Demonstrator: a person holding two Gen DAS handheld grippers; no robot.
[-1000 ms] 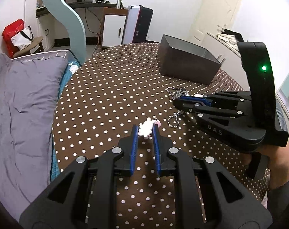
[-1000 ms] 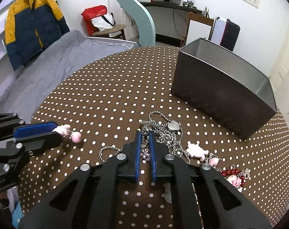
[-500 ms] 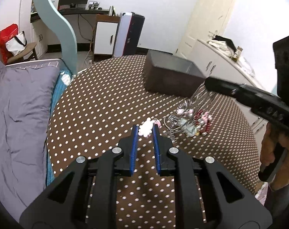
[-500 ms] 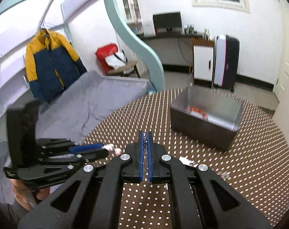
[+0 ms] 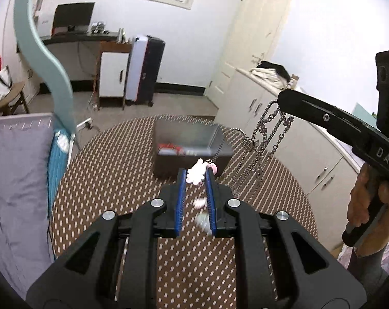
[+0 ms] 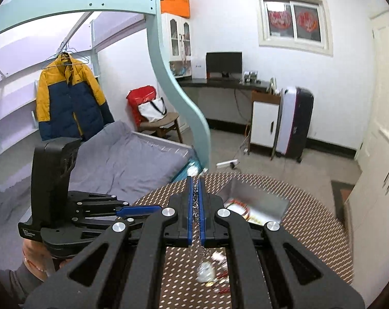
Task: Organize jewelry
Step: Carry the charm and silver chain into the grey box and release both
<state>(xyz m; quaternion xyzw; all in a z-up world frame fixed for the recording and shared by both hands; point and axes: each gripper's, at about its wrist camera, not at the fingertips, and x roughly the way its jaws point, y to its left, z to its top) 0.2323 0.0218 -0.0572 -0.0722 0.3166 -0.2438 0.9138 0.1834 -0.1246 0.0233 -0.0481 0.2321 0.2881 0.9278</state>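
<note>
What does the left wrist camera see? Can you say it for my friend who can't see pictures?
The left gripper pinches a small white charm high above a brown polka-dot table. To the right, the right gripper dangles silver chains near a dark metal box with something red inside.

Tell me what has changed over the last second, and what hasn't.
Both grippers rose from the table toward the metal box. The right gripper, already shut on the silver chains, lifted them clear, so they now hang in the air. The left gripper carried up the white and pink charm between its fingers. Unchanged: both grips, the box's place, and loose pieces lying on the dotted tablecloth.
</note>
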